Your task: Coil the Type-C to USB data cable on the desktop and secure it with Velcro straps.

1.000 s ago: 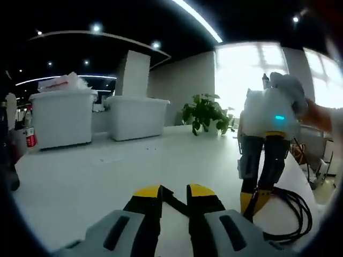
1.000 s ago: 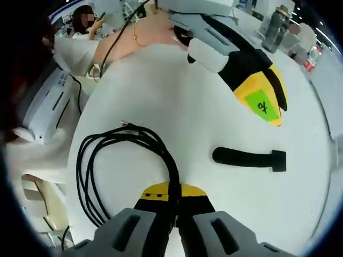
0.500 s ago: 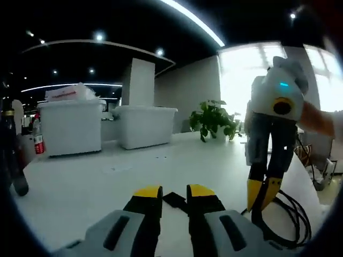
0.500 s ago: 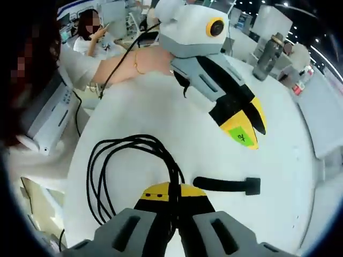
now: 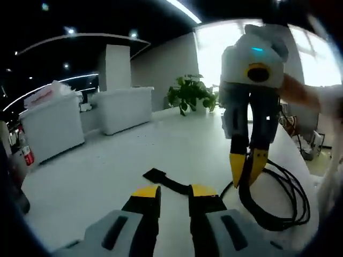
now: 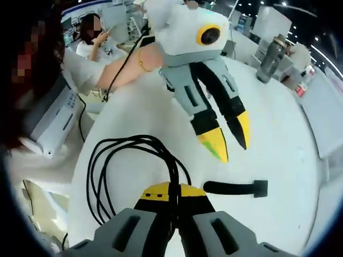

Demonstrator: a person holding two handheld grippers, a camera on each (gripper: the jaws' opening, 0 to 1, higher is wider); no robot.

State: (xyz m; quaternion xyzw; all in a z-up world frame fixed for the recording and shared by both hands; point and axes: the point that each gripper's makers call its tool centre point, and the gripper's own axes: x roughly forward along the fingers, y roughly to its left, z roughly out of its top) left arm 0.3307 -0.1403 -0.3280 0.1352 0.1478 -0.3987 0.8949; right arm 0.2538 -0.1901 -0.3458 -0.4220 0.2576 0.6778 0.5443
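Black cable (image 6: pixel 115 176), already looped into a loose coil on the white table (image 6: pixel 284 134), is pinched at one side of its loops by the right gripper (image 6: pixel 169 191), whose jaws are pressed together on the gathered strands. Just beyond that pinch, away from the coil, lies one black strap (image 6: pixel 233 188), flat on the table with its long axis running crosswise to the right gripper's jaws and its squared tab end pointing away from the coil.

In the right gripper view, the left gripper (image 6: pixel 225 142) hangs above the strap with its jaws spread, tips pointing down and not touching it. In the left gripper view the strap (image 5: pixel 163 180) lies just ahead of the left gripper (image 5: pixel 174 191), slanting away from the coil (image 5: pixel 278 198).

My judgement is that the left gripper is the free and nearer one, so the strap is its to pick up, dropping onto it across its narrow width.

Count: one cable, one strap, two grippers.
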